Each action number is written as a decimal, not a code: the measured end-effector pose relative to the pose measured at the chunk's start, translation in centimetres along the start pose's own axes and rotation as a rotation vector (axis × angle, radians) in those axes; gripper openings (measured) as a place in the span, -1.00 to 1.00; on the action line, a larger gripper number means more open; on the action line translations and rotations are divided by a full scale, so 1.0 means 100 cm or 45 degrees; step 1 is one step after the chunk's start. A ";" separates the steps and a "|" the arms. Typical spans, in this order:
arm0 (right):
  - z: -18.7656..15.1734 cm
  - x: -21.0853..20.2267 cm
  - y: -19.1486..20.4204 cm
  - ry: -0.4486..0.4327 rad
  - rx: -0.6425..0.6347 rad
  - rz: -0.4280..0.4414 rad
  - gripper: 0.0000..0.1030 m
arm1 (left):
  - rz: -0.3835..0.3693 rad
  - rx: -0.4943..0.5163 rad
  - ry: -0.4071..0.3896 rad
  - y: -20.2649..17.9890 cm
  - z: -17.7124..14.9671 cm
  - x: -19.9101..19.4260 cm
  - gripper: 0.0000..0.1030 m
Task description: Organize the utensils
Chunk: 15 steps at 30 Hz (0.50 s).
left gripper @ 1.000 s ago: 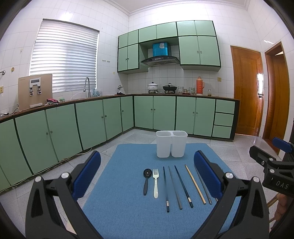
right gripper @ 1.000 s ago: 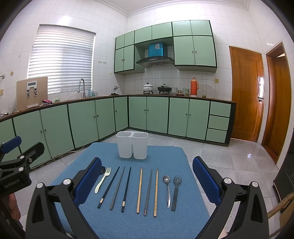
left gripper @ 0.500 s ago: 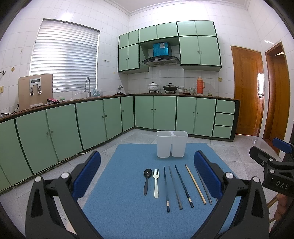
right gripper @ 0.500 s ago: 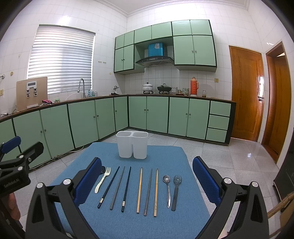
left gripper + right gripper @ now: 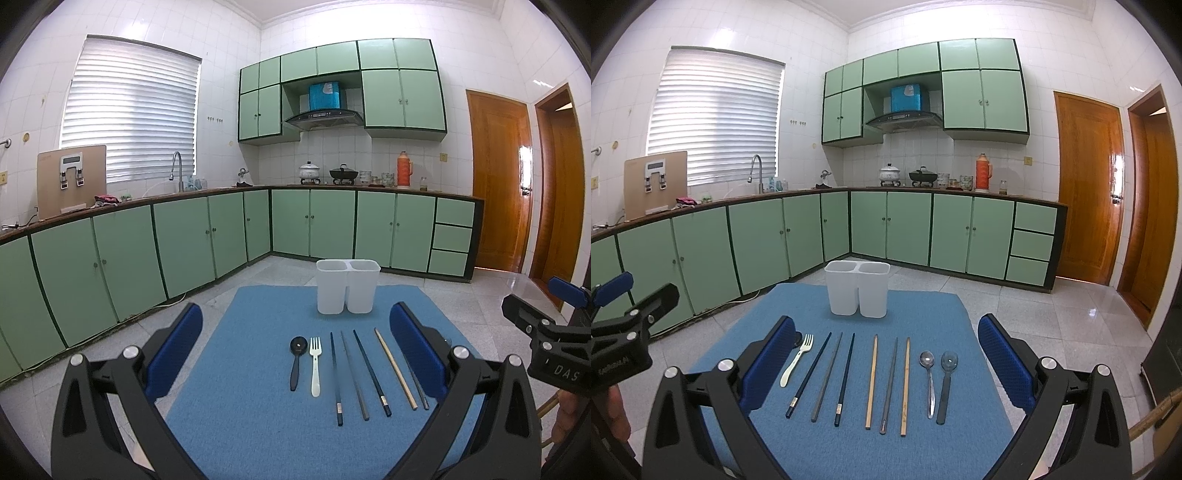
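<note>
A white two-compartment holder point(image 5: 348, 286) point(image 5: 857, 288) stands empty at the far end of a blue mat point(image 5: 258, 424) point(image 5: 923, 306). Utensils lie in a row on the mat: a black spoon point(image 5: 297, 360), a white fork point(image 5: 315, 365) point(image 5: 798, 358), several chopsticks, dark point(image 5: 846, 373) and wooden point(image 5: 871, 380), a metal spoon point(image 5: 929, 380) and a black-handled spoon point(image 5: 945, 384). My left gripper point(image 5: 295, 350) is open and empty above the mat's near left. My right gripper point(image 5: 886, 354) is open and empty above the near right.
Green kitchen cabinets point(image 5: 184, 240) run along the left and back walls. Wooden doors point(image 5: 1086, 192) stand at the right. Tiled floor surrounds the mat. Each gripper shows at the edge of the other's view: the right one point(image 5: 546, 332), the left one point(image 5: 624, 332).
</note>
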State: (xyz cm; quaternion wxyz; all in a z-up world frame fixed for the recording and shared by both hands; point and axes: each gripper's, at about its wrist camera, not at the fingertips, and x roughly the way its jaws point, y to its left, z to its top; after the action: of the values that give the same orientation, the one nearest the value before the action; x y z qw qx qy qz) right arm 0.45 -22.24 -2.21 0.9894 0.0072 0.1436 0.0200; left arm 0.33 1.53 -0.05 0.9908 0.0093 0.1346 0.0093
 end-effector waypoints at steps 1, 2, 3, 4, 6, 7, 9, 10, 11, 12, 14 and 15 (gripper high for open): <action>-0.001 0.002 -0.001 0.005 0.000 0.000 0.88 | 0.002 -0.001 0.006 0.001 0.000 0.002 0.90; -0.001 0.004 -0.001 0.010 0.001 0.000 0.88 | 0.005 -0.001 0.012 0.001 -0.001 0.004 0.90; 0.000 0.006 -0.001 0.018 0.000 0.001 0.88 | 0.007 -0.003 0.020 0.002 -0.002 0.007 0.90; 0.000 0.007 -0.002 0.021 0.000 0.001 0.88 | 0.011 -0.005 0.029 0.003 -0.002 0.011 0.90; -0.001 0.014 -0.003 0.036 -0.005 -0.001 0.88 | 0.015 -0.004 0.052 0.004 -0.003 0.019 0.90; -0.001 0.017 -0.004 0.043 -0.004 -0.001 0.88 | 0.020 -0.002 0.065 0.005 -0.003 0.025 0.90; -0.002 0.025 -0.005 0.062 -0.004 0.000 0.88 | 0.025 -0.004 0.094 0.006 -0.005 0.036 0.90; -0.003 0.032 -0.007 0.077 -0.002 -0.001 0.88 | 0.027 -0.009 0.113 0.008 -0.006 0.043 0.90; -0.004 0.037 -0.008 0.088 0.000 -0.002 0.88 | 0.029 -0.012 0.126 0.009 -0.007 0.049 0.90; -0.004 0.044 -0.009 0.101 0.002 -0.002 0.88 | 0.032 -0.012 0.145 0.011 -0.007 0.057 0.90; -0.005 0.055 -0.011 0.121 0.003 -0.008 0.88 | 0.038 -0.010 0.175 0.012 -0.008 0.071 0.91; -0.006 0.060 -0.012 0.127 0.004 -0.011 0.88 | 0.040 -0.011 0.193 0.014 -0.009 0.081 0.90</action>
State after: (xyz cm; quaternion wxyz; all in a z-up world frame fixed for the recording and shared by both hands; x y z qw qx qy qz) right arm 6.06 -23.20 -4.47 0.9811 0.0070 0.1928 0.0157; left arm 7.84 3.07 -3.05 0.9775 0.0063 0.2091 0.0260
